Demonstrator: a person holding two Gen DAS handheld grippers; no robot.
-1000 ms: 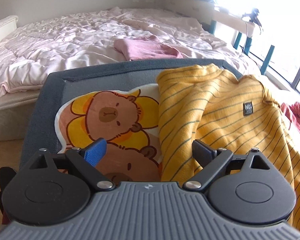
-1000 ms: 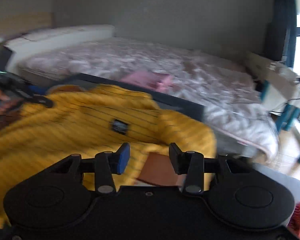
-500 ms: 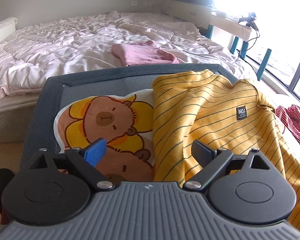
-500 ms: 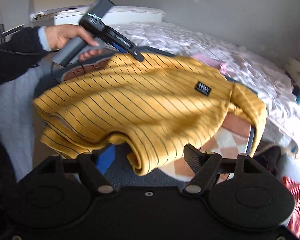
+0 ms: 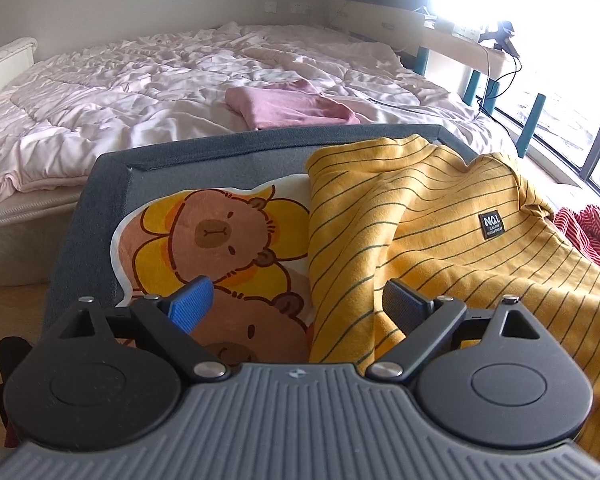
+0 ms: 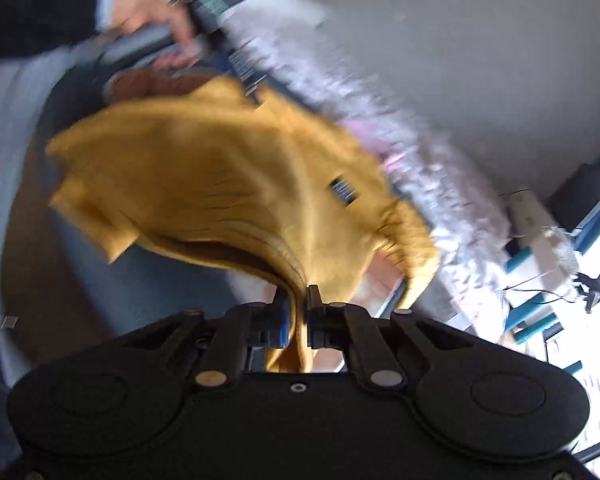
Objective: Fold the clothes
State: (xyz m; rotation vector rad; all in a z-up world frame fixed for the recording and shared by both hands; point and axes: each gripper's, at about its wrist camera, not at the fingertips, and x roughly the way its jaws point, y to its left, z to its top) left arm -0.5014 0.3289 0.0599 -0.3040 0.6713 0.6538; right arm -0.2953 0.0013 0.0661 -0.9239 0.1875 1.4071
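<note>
Left gripper (image 5: 296, 302): jaws spread wide, nothing between the pads. It hangs low over the left edge of the yellow striped shirt (image 5: 440, 232); the dark right finger (image 5: 404, 310) sits at a raised fold of the cloth (contact cannot be told), the blue-padded left finger (image 5: 190, 304) over the capybara-print cloth (image 5: 220, 236).

Right gripper (image 6: 298, 320): jaws pressed nearly together, pinching a bunched edge of the yellow shirt (image 6: 220, 184), which fans up and away from the pads (right wrist view is motion-blurred). A hand (image 6: 148, 16) gripping the other tool's handle shows at the upper left there.

Labels: black patch (image 5: 491, 226) on the shirt front, white lettering, top line looks like "NO.1"; the smaller lines are unreadable.

Layout: shirt lies across the right part of a grey padded surface (image 5: 204, 152) with a raised border, overlapping the capybara cloth. Left grey strip bare. Bed with pink quilt (image 5: 140, 96) beyond the far border, a folded pink garment (image 5: 288, 104) on it. Red striped garment (image 5: 588, 232) just off the shirt's right edge.
</note>
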